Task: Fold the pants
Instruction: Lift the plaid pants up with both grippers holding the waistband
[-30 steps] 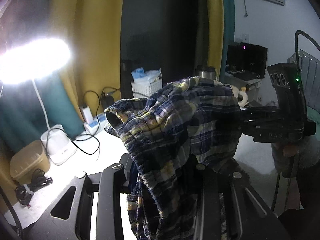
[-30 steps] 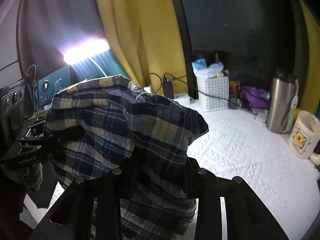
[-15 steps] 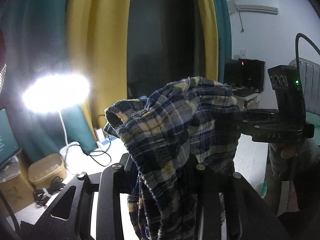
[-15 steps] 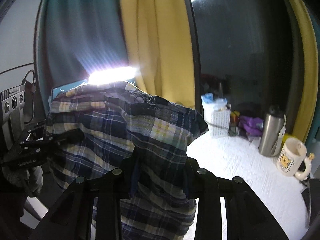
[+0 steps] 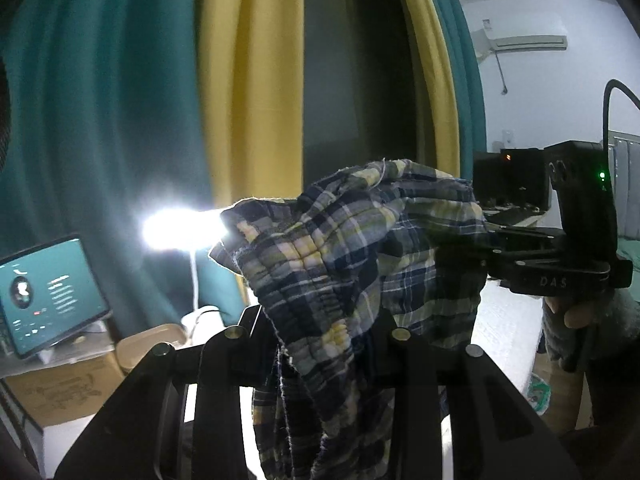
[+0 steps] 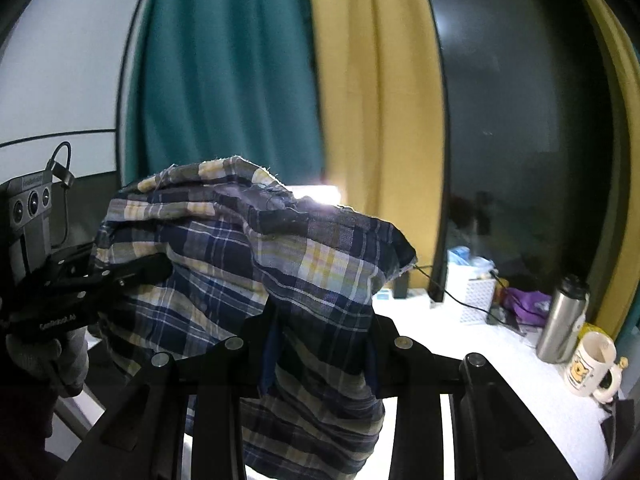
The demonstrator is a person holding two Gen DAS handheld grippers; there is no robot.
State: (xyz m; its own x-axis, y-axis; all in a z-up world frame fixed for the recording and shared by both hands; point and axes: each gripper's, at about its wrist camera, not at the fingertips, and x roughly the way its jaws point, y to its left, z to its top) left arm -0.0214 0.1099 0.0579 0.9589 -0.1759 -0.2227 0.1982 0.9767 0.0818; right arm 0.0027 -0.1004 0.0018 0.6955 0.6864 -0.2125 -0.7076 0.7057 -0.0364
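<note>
Plaid pants (image 5: 360, 264) fill frame centre, off the table, bunched; waistband stretched side to side between grippers, fabric hanging downward. Left gripper (image 5: 326, 340) pinches one waistband end; right gripper (image 6: 320, 336) pinches the other. Right gripper's body reads "DAS". Mug (image 6: 590, 362), lower right, print unreadable.
</note>
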